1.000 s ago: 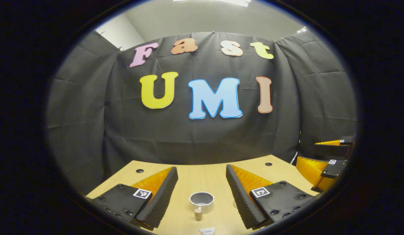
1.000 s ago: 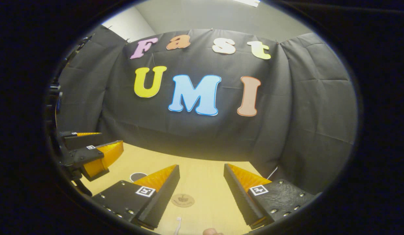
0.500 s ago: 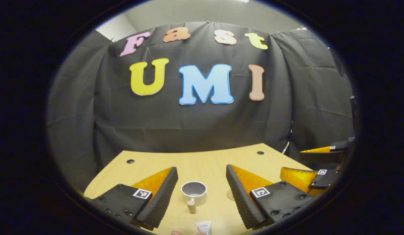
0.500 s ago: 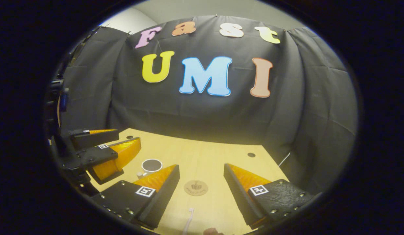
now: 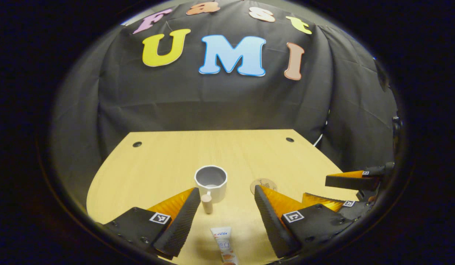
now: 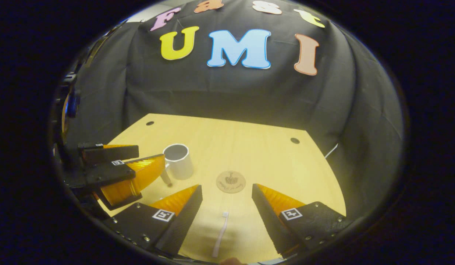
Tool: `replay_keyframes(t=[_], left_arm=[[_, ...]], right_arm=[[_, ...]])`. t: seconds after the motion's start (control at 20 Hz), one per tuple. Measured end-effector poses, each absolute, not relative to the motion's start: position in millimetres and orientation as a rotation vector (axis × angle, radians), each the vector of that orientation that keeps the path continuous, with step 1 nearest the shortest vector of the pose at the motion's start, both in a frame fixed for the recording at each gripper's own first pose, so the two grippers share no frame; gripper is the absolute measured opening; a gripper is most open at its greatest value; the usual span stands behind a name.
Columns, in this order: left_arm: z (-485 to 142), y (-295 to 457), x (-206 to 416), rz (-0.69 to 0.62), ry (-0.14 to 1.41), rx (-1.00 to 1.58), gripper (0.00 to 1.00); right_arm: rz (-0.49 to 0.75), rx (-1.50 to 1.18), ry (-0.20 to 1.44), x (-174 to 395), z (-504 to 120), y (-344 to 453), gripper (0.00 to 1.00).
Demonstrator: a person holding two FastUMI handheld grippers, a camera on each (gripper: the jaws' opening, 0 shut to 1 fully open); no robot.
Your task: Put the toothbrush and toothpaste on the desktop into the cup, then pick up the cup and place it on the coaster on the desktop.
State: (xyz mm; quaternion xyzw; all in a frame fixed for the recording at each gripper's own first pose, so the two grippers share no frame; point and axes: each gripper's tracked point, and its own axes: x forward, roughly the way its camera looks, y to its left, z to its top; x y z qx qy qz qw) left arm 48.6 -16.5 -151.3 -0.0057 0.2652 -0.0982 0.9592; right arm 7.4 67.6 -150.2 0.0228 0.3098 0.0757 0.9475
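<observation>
A white cup with a wooden handle stands on the wooden desktop; the right gripper view has the cup at centre left. A toothpaste tube lies flat near the desk's front edge, between the fingers of my left gripper, which hangs open above it. A round wooden coaster lies right of the cup. A white toothbrush lies below and between the fingers of my right gripper, also open and empty. The coaster is partly hidden behind a left finger.
The left gripper shows at the left of the right gripper view, beside the cup. The right gripper shows at the right of the left gripper view. Two cable holes sit near the desk's far edge, by the black cloth wall.
Both grippers have tilted downward and drawn back, so more of the desktop shows. Toothpaste and toothbrush have come further into view between the fingers. Both stay open.
</observation>
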Motion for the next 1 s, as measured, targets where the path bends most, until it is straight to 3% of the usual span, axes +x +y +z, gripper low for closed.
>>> replay_keyframes(t=[0.5, 1.0], left_arm=[[-225.9, -9.2, 21.4, -0.151, 0.835, 0.002, 0.95], [-293.3, 3.6, -17.6, -0.118, 1.156, -0.002, 0.95]], right_arm=[[0.210, 0.161, 0.992, -22.3, -200.3, 82.1, 0.91], [0.216, 0.193, 1.232, -42.9, -250.8, 88.3, 0.91]])
